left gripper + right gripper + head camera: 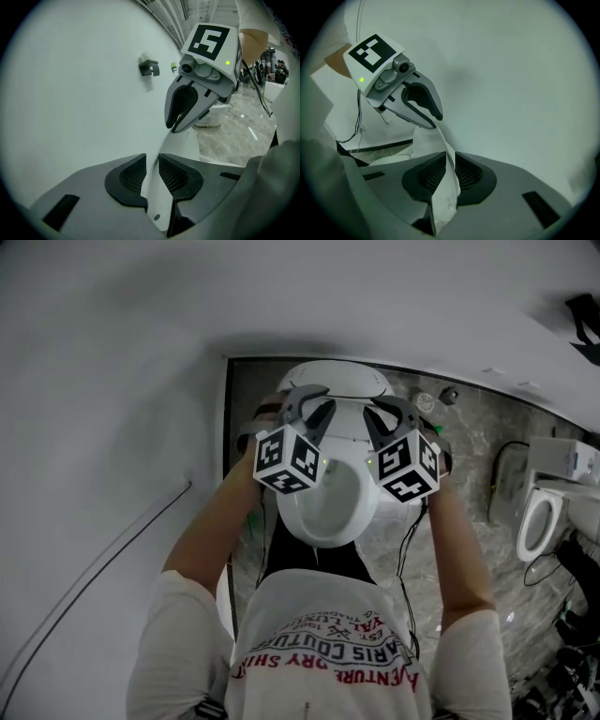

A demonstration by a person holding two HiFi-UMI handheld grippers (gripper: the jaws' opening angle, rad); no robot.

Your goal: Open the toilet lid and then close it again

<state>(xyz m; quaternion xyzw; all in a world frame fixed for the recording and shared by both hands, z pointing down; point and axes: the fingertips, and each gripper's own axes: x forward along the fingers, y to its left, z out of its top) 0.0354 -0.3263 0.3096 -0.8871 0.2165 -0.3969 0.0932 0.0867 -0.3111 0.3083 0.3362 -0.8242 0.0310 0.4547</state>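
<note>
Where the white wall (pixel 112 427) fills the left of the head view, one thin dark cable (pixel 103 559) is seen running down it, and no writing is carried there. Next, the left gripper (pixel 152 172) is found at the left rim of the toilet lid (pixel 337 379). Its fingers (pixel 129 176) stand somewhat apart, set wider than the other gripper's, and the lid's thin white edge passes between them. The lid is held lifted off the seat at the back of the toilet (pixel 323 512), so the open bowl is shown below it, directly ahead of the person. Further right, the right gripper (pixel 449 174) is closed on the lid's right rim, and the white edge is pinched between its two pads. Two marker cubes are counted, a left cube (pixel 286 457) and a right cube (pixel 408 465). Black-and-white square patterns and one green light are carried by each, but no readable letters. On the person's white shirt (pixel 281 643) upside-down red print is seen, of which "COUTU" and "ENTURE" can be made out. Two toilets are counted in all, and the second toilet (pixel 539 521) stands at the far right on the marbled floor (pixel 469 442).
</note>
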